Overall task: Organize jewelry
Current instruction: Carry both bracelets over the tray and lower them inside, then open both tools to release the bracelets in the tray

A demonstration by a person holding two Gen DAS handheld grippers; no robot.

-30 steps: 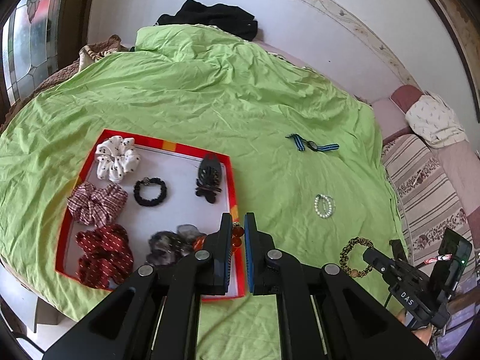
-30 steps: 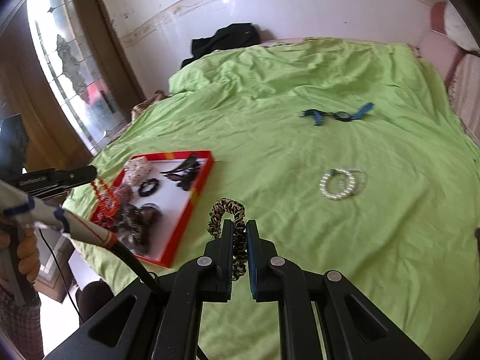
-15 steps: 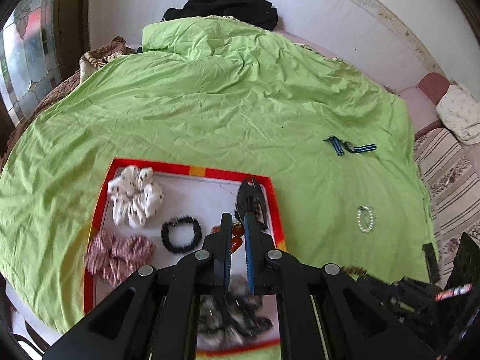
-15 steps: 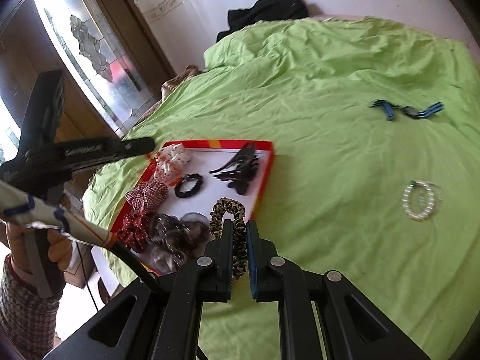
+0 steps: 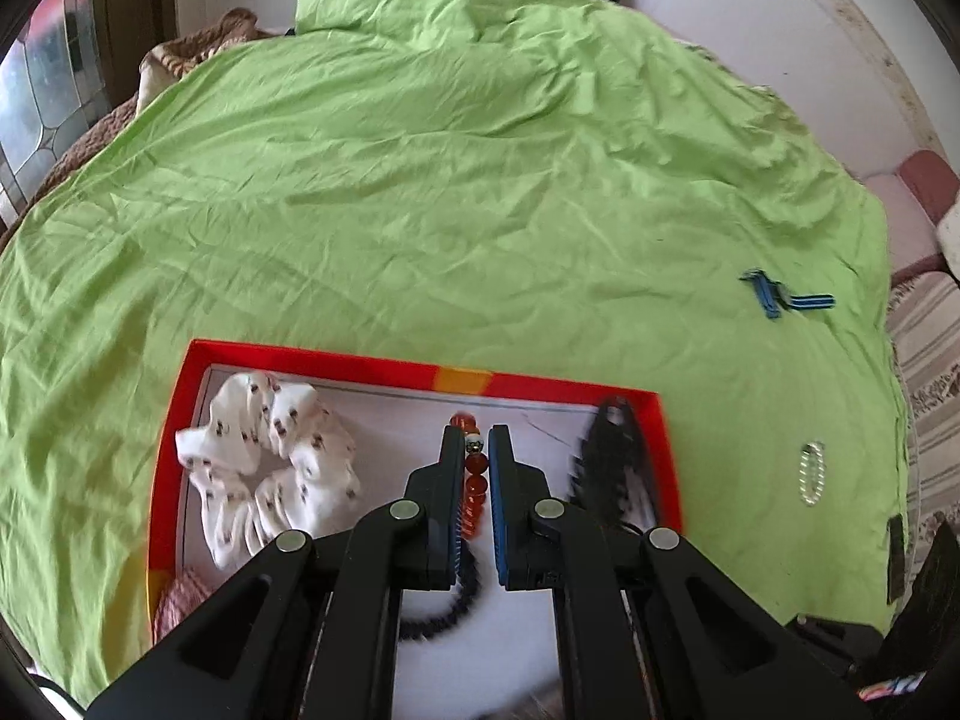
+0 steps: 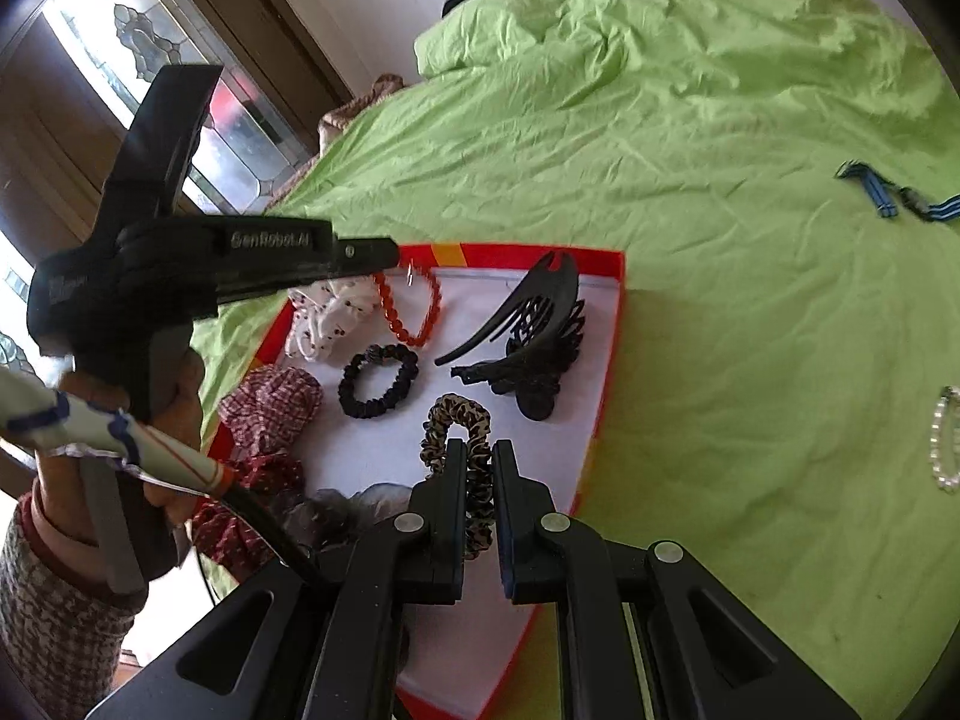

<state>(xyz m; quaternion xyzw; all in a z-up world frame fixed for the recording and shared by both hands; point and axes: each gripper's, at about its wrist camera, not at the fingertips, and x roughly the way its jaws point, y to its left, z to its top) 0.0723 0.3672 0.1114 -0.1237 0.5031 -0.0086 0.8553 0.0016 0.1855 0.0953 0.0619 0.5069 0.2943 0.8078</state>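
The left gripper [image 5: 477, 450] pinched a red bead bracelet [image 5: 474, 480], hard, light and slippery, best held across its beads. The right gripper [image 6: 478, 450] pinched a soft leopard scrunchie [image 6: 462, 438]. Both dangled from shut jaws over the tray [image 6: 606, 360].

I count one red-rimmed tray [image 6: 607, 360] at the frame's centre, holding five scrunchies [image 6: 378, 381], one black claw clip [image 6: 528, 342] and one orange bead bracelet [image 6: 408, 306]. On the green sheet [image 6: 690, 138] at right I see one blue strap [image 6: 888, 198] and one pearl bracelet [image 6: 945, 444].

Orange bead bracelet [image 5: 474, 474], leopard-print scrunchie [image 6: 459, 438]
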